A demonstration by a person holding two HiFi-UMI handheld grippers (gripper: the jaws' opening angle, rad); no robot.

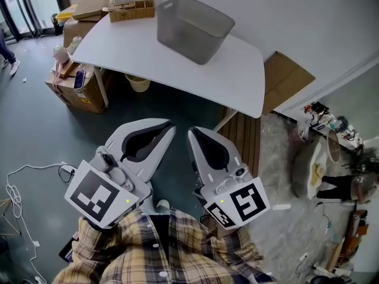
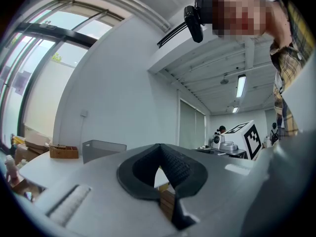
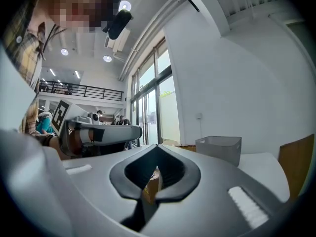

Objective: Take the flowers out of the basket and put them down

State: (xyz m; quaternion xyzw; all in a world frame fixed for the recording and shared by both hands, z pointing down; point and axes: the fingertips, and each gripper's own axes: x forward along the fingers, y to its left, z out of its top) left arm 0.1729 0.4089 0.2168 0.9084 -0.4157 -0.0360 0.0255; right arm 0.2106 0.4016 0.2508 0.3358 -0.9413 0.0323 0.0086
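Observation:
A grey plastic basket [image 1: 192,28] stands on the white table [image 1: 148,58] toward its far side. I see no flowers in or around it. The basket also shows in the left gripper view [image 2: 101,149] and in the right gripper view [image 3: 219,149]. My left gripper [image 1: 167,128] and right gripper [image 1: 192,134] are held side by side close to my body, short of the table's near edge and over the floor. Both are shut with nothing between the jaws, as the left gripper [image 2: 159,147] and right gripper [image 3: 157,147] show in their own views.
A wooden box [image 1: 131,9] sits at the table's back left corner. Cardboard boxes [image 1: 77,81] stand on the floor to the left, a cardboard sheet [image 1: 284,78] leans on the wall at right. Wooden slats [image 1: 246,135] lie below the table's right end. A white cable [image 1: 18,188] trails on the floor.

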